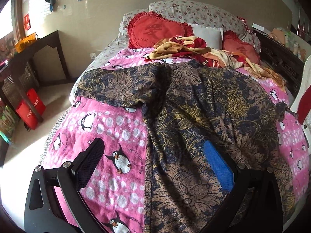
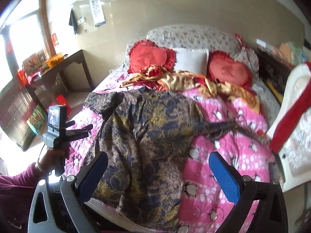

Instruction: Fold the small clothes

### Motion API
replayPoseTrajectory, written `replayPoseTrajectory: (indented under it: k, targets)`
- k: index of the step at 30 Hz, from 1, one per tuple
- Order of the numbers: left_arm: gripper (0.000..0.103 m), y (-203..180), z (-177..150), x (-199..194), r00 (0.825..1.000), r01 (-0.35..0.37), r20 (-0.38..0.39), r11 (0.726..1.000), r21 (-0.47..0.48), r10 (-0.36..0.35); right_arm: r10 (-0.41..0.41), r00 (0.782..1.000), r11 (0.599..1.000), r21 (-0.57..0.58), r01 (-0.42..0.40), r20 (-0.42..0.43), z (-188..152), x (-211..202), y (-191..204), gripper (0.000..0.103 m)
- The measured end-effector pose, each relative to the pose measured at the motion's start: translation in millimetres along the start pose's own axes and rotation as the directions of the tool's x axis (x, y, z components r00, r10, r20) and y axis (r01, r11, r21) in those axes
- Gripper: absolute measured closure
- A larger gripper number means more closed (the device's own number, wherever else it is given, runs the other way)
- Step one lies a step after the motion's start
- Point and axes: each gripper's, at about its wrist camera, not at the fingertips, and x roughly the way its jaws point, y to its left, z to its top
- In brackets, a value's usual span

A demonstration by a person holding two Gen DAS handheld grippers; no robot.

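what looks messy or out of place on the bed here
The dark floral garment lies rumpled, not flat: one sleeve trails twisted across the pink penguin blanket. Behind it, a red and yellow cloth sits crumpled by the heart pillows. Both tools, left and right, are open.

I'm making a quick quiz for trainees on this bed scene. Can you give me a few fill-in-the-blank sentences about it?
1. The dark floral garment lies spread on a pink blanket printed with ____.
2. Both red cushions near the headboard are ____-shaped.
3. Between the two red cushions sits a ____ pillow.
4. The left tongs and right tongs both have their jaws ____.

Missing words: penguins; heart; white; open
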Motion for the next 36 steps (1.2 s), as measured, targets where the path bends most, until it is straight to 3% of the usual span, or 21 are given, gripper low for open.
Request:
replayPoseTrajectory:
  k: [6, 12, 15, 19, 23, 36]
  targets:
    - [0.0, 3.2, 10.1, -1.6, 1.0, -0.009, 0.003, 1.0, -0.009, 0.009, 0.013, 0.999, 0.999, -0.043, -0.012, 0.029, 33.4, 56.2, 35.1, 0.0]
    - [0.0, 17.6, 28.2, 0.5, 0.999, -0.049, 0.017, 0.998, -0.028, 0.05, 0.154, 0.986, 0.987, 0.044, -0.156, 0.058, 76.3, 122.6, 64.1, 0.0]
    - [0.0, 25.5, 36.8, 2.0, 0.997, -0.068, 0.035, 0.997, -0.037, 0.07, 0.178, 0.982, 0.981, 0.072, -0.183, 0.07, 95.5, 151.1, 75.1, 0.0]
    - [0.0, 33.2, 45.8, 11.4, 0.996, -0.086, 0.032, 0.995, -0.043, 0.088, 0.15, 0.985, 0.984, 0.084, -0.157, 0.084, 107.4, 187.5, 84.3, 0.0]
    - [0.0, 36.0, 50.2, 24.3, 0.996, -0.088, 0.021, 0.995, -0.054, 0.089, 0.075, 0.995, 0.996, 0.047, -0.078, 0.071, 108.2, 218.5, 88.7, 0.0]
    - [0.0, 19.7, 55.7, 56.2, 0.997, -0.072, -0.007, 0.997, -0.039, 0.072, -0.029, 0.999, 0.997, 0.067, 0.028, 0.023, 78.0, 274.0, 74.0, 0.0]
